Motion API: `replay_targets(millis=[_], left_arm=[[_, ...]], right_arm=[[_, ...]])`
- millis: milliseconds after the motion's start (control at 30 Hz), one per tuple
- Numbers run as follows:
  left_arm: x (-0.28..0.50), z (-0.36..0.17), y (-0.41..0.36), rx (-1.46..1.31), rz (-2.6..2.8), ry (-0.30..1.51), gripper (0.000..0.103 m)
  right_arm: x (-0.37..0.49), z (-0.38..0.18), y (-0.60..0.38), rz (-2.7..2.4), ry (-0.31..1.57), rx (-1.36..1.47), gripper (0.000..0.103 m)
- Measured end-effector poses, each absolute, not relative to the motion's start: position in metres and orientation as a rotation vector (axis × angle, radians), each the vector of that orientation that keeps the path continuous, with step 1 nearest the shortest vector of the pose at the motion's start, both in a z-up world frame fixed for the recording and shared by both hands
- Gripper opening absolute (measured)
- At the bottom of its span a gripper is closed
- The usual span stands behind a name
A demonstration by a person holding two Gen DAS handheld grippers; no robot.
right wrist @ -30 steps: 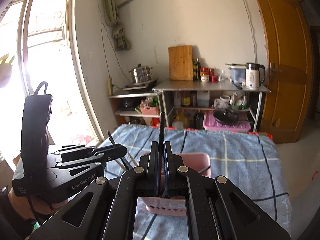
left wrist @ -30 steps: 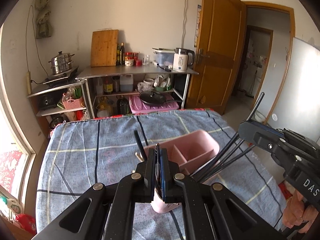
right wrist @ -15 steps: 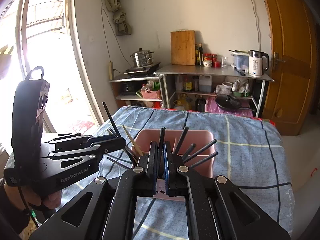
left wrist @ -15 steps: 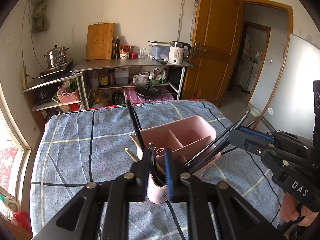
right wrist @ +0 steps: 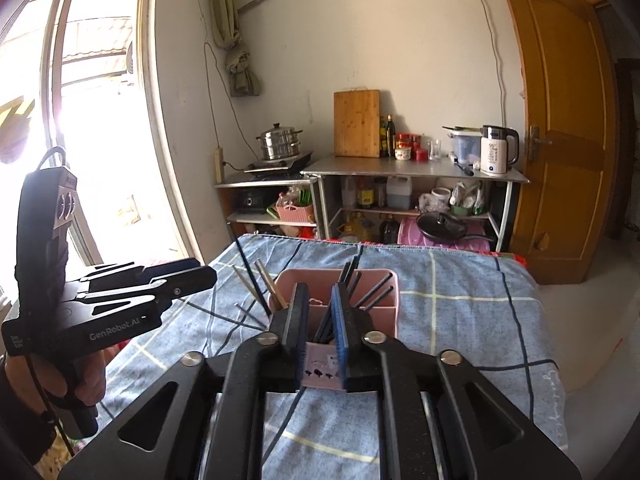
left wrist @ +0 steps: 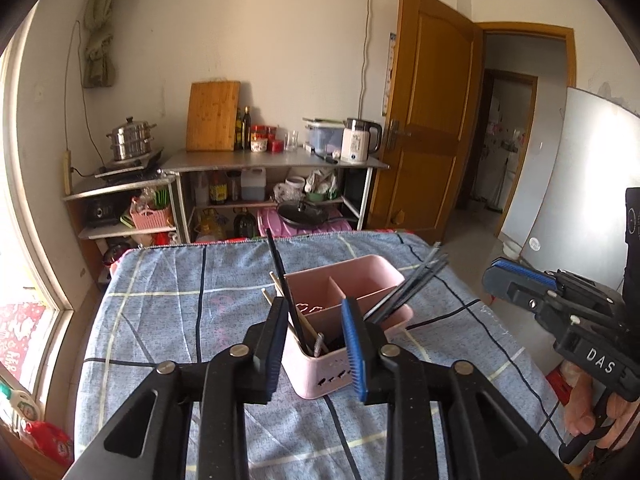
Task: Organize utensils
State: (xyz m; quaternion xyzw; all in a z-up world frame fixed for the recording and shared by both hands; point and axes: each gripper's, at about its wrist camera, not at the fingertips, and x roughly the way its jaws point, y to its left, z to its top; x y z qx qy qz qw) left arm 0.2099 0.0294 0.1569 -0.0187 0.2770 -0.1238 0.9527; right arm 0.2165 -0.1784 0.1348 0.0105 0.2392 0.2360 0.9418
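Your left hand-held gripper (left wrist: 314, 344) and right hand-held gripper (right wrist: 320, 332) stood released, empty; black chopsticks (left wrist: 412, 288) leaned rightward in the pink box (left wrist: 352, 316).

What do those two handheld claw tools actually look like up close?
Both are matte black plastic with silver rivets. The left gripper has fingers lined with ribbed blue pads; its body reads "GenRobot.AI" in white. The right gripper matches, marked "DAS". A thin black cable trails from each handle, held in bare hands.
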Motion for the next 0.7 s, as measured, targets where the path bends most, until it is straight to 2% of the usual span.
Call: replay_targets(millis=[67,333,700], left_arm=[[0.195,0.159,0.029,-0.041,-0.245,0.544,0.032],[0.140,0.150,0.027,-0.070,-0.212,0.490,0.042],[0.077,0.103,0.014,-0.060,-0.141,0.432,0.042]], right_arm=[[0.206,0.136,-0.180,0.479,0.472,0.014,0.028],[0.161,0.127,-0.191,0.457,0.449,0.006,0.028],[0.107,0.086,-0.207,0.435,0.449,0.059,0.028]])
